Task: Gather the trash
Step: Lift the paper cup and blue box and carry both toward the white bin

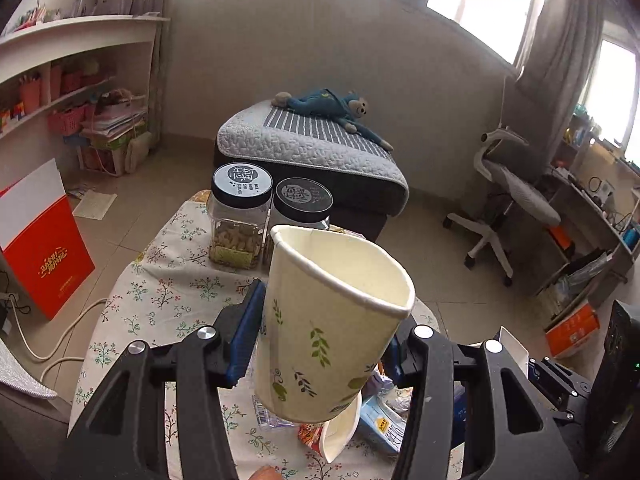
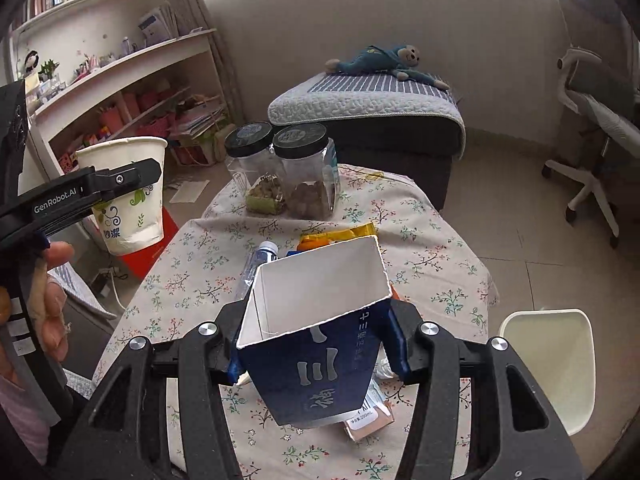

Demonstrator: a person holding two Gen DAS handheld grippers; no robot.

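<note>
My left gripper (image 1: pixel 320 344) is shut on a white paper cup (image 1: pixel 328 320) with green leaf print, held above the floral table (image 1: pixel 160 292). The same cup (image 2: pixel 128 192) shows at the left of the right wrist view, off the table's left side. My right gripper (image 2: pixel 316 344) is shut on an open dark blue carton (image 2: pixel 316 344), held over the table (image 2: pixel 432 264). Under them lie a clear plastic bottle (image 2: pixel 256 264), an orange wrapper (image 2: pixel 340 236), a small pink carton (image 2: pixel 370 420), another paper cup (image 1: pixel 340 432) and a blue packet (image 1: pixel 380 420).
Two black-lidded jars (image 1: pixel 240 216) (image 2: pixel 308 168) stand at the table's far end. A white bin (image 2: pixel 556 364) stands on the floor right of the table. A mattress with a blue toy monkey (image 1: pixel 332 108), shelves and an office chair (image 1: pixel 508 200) lie beyond.
</note>
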